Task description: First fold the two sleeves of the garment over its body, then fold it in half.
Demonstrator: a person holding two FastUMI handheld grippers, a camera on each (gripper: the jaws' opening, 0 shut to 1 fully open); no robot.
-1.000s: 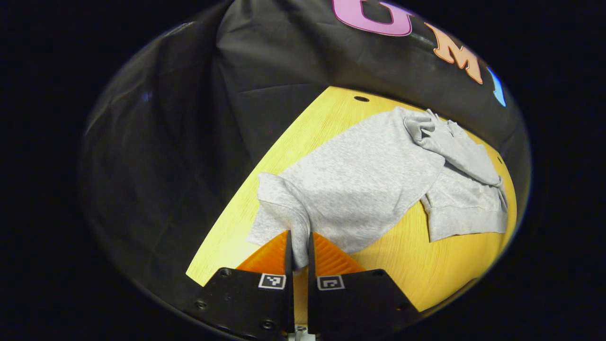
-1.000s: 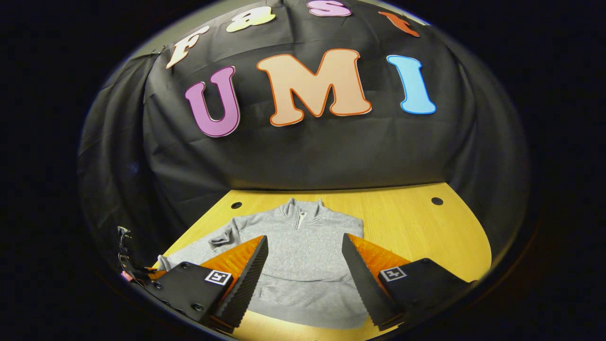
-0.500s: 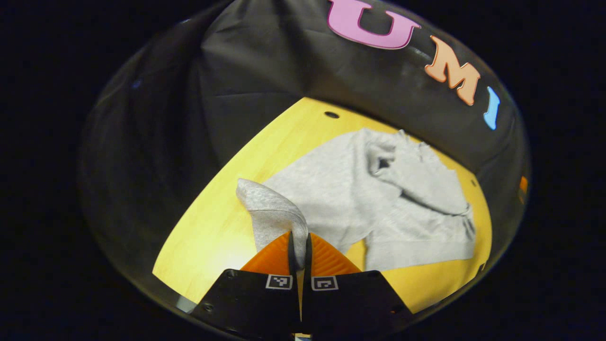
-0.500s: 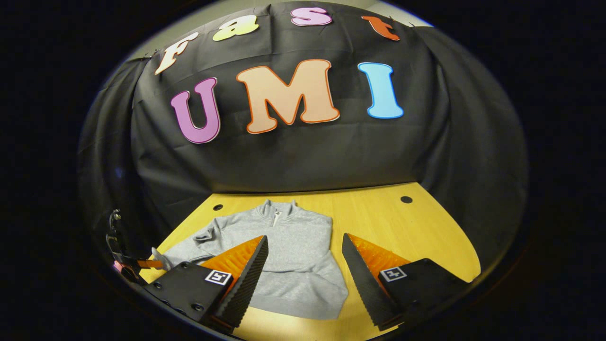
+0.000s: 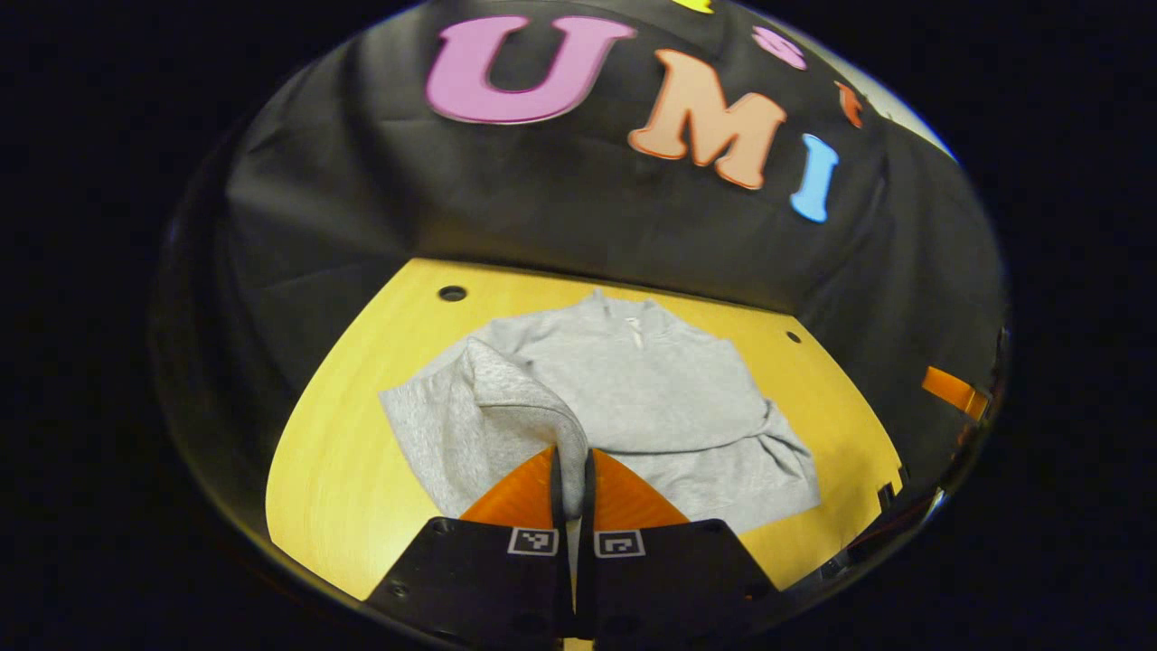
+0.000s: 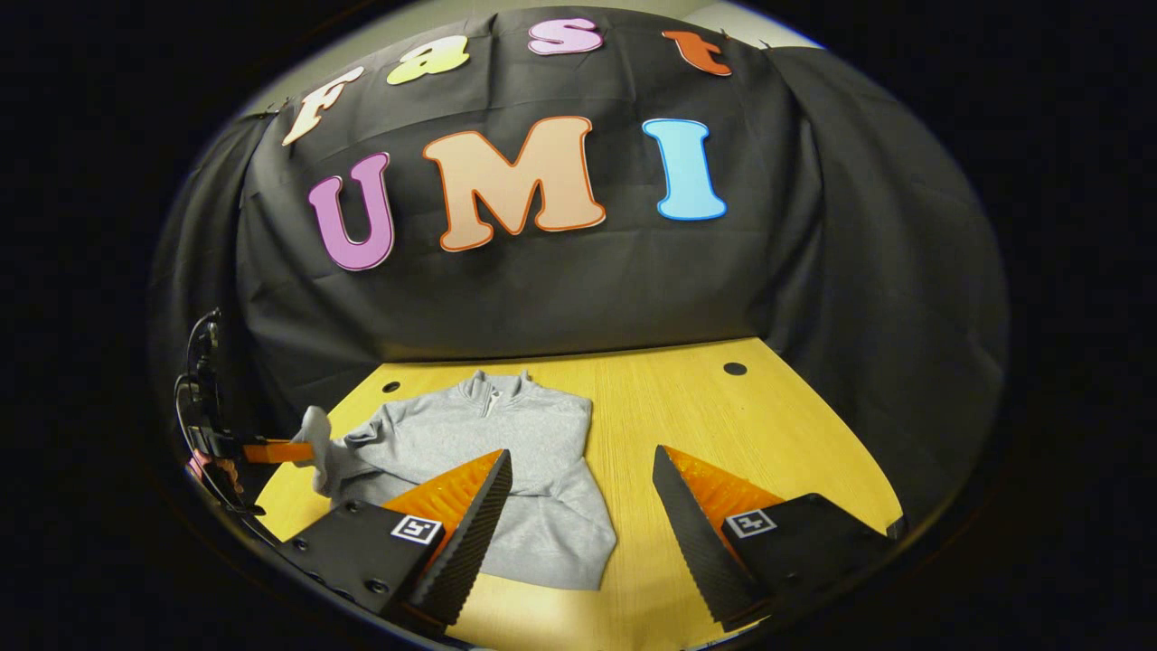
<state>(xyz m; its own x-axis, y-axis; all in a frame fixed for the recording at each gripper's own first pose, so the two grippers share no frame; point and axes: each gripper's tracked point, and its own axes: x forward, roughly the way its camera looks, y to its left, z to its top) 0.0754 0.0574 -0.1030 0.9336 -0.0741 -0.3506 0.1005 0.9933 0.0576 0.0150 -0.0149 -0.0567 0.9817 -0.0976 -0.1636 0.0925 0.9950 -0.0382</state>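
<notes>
Your left gripper (image 5: pixel 571 466) is pinching the cuff end of one sleeve (image 5: pixel 506 398) of the grey garment (image 5: pixel 633 389): both fingers are pressed together on the cloth, which rises out of the narrow slot between them and arches back down toward the shoulder. The sleeve is lifted clear of the wooden table (image 5: pixel 343 488) and hangs over the near left part of the garment's body.

In the left gripper view the garment lies flat in the middle of the table, collar (image 5: pixel 624 312) toward the black cloth wall and hem toward you. Its other sleeve (image 5: pixel 768 434) is already laid across the body on the right-hand side, bunched a little near the hem.

Your right gripper (image 6: pixel 583 506) is spread wide, with nothing between its fingers. It hovers above the table's near edge, and bare wood shows through the gap. In the right gripper view the garment (image 6: pixel 488 452) sits to the left of that gap, partly behind the left-hand finger (image 6: pixel 461 524), with the collar (image 6: pixel 493 387) again at the far side. At the left rim of that view you can see your left gripper (image 6: pixel 271 450) from the side, with the sleeve's cuff (image 6: pixel 316 443) held in its tip, raised above the table (image 6: pixel 723 425).
</notes>
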